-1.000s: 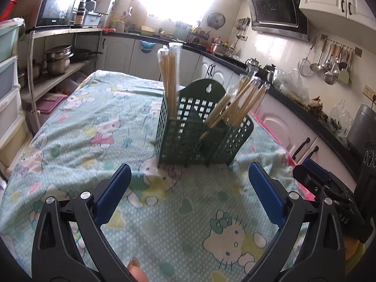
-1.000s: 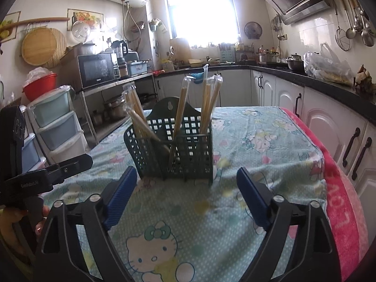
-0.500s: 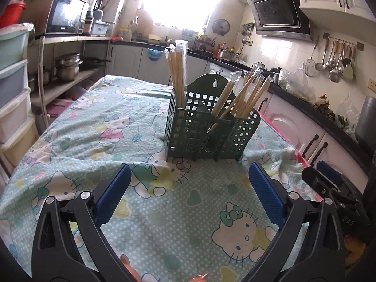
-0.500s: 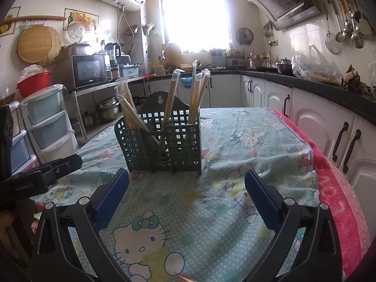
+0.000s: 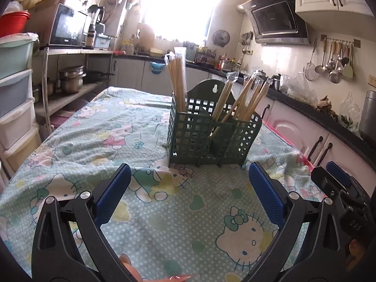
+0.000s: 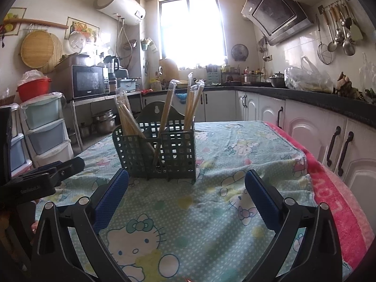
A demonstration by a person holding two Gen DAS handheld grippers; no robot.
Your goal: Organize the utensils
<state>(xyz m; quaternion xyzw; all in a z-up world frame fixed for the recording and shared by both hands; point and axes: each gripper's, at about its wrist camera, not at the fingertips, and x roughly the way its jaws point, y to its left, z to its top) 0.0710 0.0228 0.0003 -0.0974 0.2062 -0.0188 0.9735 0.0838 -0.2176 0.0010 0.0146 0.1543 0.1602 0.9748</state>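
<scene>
Far left: stacked plastic drawers [image 6: 44, 131] with a red bowl [image 6: 34, 89] on top, then a shelf rack with a microwave [image 6: 88, 81] and steel pots [image 5: 71, 78] below. Left tool [image 5: 188, 181] hovers low over the tabletop [image 5: 94, 141], blue pads [image 5: 112, 192] spread wide, released, nothing between them. Tabletop is covered with a green cartoon-cat cloth [image 6: 211, 211]. Mid-tabletop, just beyond both tools, stands a dark green lattice utensil holder [image 5: 211, 138], upright, with compartments. Wrapped chopsticks [image 5: 178, 82] stand near-vertical in its left compartment; more wrapped chopsticks [image 5: 249, 98] lean rightward in the right side. Right tool [image 6: 186, 181] also sits low, near side of the holder, pads wide apart, released, empty. In the right wrist view the left tool's black body shows at the left edge. Pink towel [image 6: 333, 199] runs along the right tabletop edge. Far right: white cabinets [image 6: 317, 136], dark countertop, range hood [image 5: 277, 23], ladles hanging on a wall rail [image 5: 336, 56].
</scene>
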